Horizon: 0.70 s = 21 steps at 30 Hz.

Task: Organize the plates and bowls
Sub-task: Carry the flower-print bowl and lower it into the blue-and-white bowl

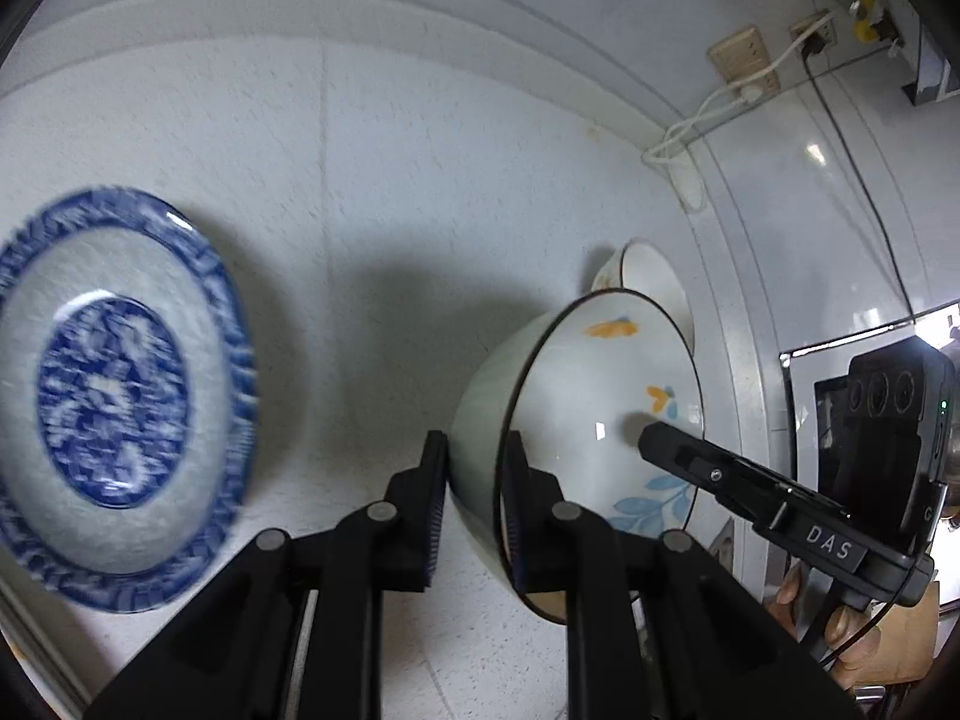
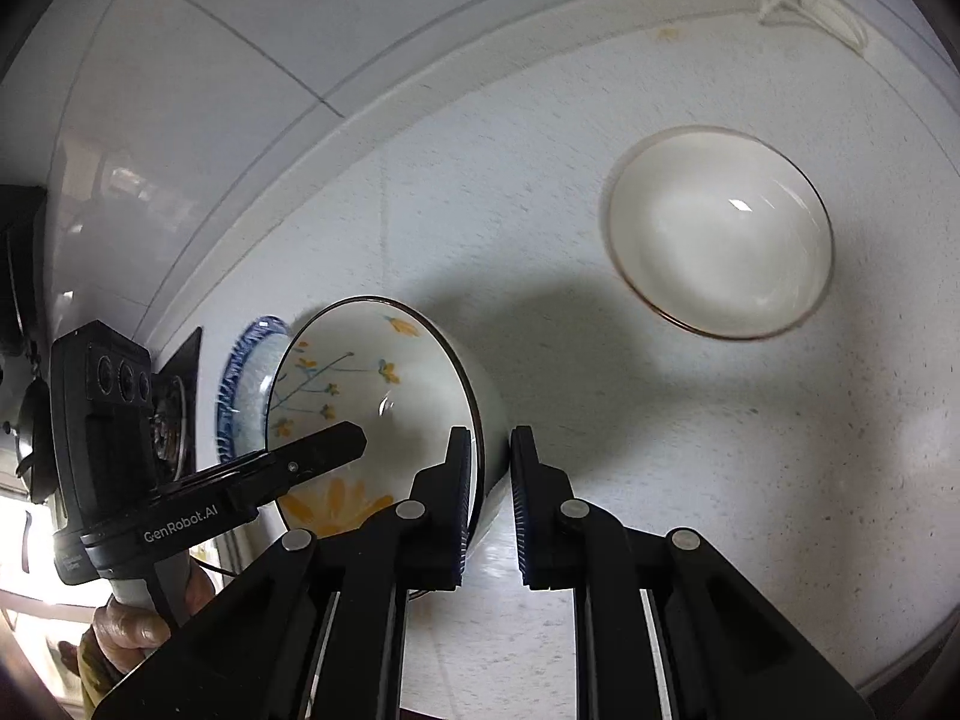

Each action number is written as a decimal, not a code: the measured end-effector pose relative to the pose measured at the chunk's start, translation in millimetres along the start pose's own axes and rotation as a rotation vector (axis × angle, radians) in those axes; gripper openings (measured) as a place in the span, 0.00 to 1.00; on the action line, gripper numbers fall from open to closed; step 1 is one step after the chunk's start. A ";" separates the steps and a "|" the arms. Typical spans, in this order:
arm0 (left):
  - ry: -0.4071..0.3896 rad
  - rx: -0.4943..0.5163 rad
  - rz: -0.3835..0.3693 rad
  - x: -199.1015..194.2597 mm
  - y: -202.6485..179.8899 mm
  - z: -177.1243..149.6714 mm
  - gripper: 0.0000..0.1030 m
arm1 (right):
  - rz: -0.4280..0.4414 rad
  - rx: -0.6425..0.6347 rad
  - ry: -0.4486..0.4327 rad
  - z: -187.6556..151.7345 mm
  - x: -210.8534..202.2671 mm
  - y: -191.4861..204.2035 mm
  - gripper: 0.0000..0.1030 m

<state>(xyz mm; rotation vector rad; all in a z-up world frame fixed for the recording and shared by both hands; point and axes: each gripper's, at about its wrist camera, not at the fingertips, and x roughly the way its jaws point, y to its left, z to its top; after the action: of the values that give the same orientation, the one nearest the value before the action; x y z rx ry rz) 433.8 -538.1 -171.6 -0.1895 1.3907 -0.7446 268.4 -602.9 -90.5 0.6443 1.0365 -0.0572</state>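
The blue patterned plate (image 1: 117, 396) is smeared with blur in the left wrist view, and in the right wrist view only a sliver of it shows behind the flowered bowl (image 2: 384, 414). The plain white bowl (image 2: 720, 231) with the thin gold rim is blurred too, sitting on the speckled counter (image 2: 690, 450) well to the right and farther back. From the left side most of that white bowl hides behind the flowered one. The person's hands are cut off at the picture edges (only fingers on the handles show).

Both grippers meet at the flowered bowl, which is tipped on its side between plate and white bowl. The left gripper (image 1: 474, 498) reaches in from the near side, its fingers pinching the bowl's wall, one pad outside and one inside. The right gripper (image 2: 489, 498) straddles the opposite wall, the left finger inside and pressed against the rim; I cannot tell whether the outer finger touches.
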 end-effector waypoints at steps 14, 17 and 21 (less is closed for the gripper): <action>-0.141 -0.178 0.115 -110.4 131.5 9.2 0.16 | 0.112 -0.139 0.095 8.0 89.3 139.2 0.12; -0.124 -0.215 0.116 -100.0 154.3 4.6 0.16 | 0.092 -0.141 0.134 4.4 111.3 141.8 0.12; -0.095 -0.241 0.112 -84.8 172.6 -6.3 0.16 | 0.059 -0.141 0.168 0.4 130.6 144.0 0.12</action>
<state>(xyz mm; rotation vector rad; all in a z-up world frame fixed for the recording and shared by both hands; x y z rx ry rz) 490.7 -355.9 -196.2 -0.3287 1.3867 -0.4686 386.0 -453.0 -129.1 0.5576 1.1711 0.1228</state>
